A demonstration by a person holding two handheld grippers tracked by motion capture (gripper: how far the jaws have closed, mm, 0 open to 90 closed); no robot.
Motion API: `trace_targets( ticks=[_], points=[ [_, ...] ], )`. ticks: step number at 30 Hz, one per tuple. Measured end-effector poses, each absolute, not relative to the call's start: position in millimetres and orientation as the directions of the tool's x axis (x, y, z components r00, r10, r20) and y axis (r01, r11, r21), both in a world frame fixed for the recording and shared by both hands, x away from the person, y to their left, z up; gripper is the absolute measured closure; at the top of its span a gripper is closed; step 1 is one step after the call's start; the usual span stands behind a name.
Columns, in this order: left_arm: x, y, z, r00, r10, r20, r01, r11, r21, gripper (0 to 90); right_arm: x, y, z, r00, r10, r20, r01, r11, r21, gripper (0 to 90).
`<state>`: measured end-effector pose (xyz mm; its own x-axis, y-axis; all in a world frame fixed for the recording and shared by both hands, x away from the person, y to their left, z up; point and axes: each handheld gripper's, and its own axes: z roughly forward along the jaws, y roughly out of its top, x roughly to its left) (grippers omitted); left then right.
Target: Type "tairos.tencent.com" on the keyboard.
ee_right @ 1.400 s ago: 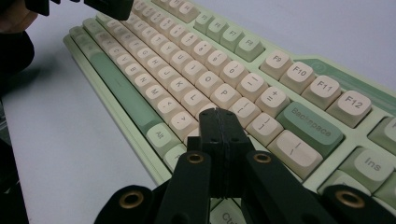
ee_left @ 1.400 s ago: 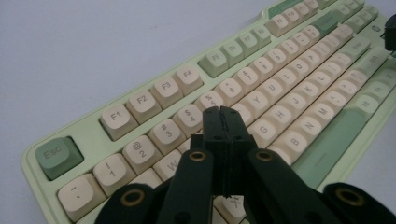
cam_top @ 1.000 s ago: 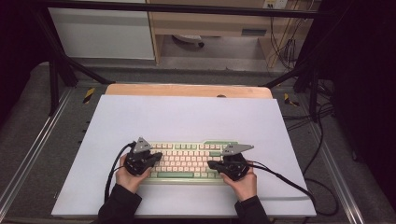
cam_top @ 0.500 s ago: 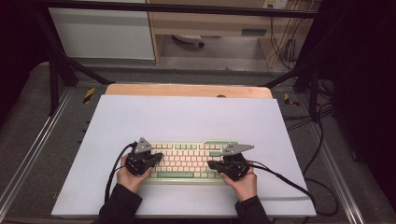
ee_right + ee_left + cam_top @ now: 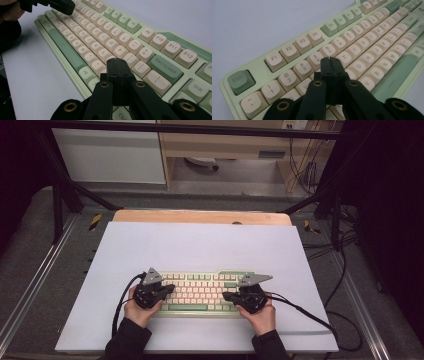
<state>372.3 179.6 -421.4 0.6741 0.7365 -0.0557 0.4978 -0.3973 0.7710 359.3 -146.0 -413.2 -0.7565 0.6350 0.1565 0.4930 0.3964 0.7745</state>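
Jaws, both grippers: clenched tight with nothing between them; I read the left gripper (image 5: 331, 60) with its tips poised over the letter rows near R and T, whether touching a key I cannot tell; I read the right gripper (image 5: 117, 61) with its tips over the keys just below P, contact likewise unclear. Item in hand: keyboard (image 5: 200, 292), pale green case, cream keycaps, darker green Esc, Backspace and space bar; it lies flat on the near half of the white mat (image 5: 200, 245), long side toward me. Left hand (image 5: 137, 307) at the keyboard's left end, right hand (image 5: 260, 312) at its right end. Beyond: mat lies on a wooden tabletop (image 5: 200, 216); black cables (image 5: 310, 312) trail off to the right.
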Motion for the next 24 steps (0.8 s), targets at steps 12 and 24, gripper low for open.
trace_targets(
  ticks=[12, 24],
  points=[
    [366, 188, -414, 0.673, 0.737, -0.063, 0.496, -0.387, 0.777, 90.0, 359, -146, -411, -0.757, 0.634, 0.160, 0.489, 0.385, 0.783, 90.0],
    [355, 207, -414, 0.664, 0.745, -0.063, 0.498, -0.377, 0.780, 90.0, 358, -138, -411, -0.762, 0.625, 0.166, 0.490, 0.390, 0.779, 90.0]
  ],
)
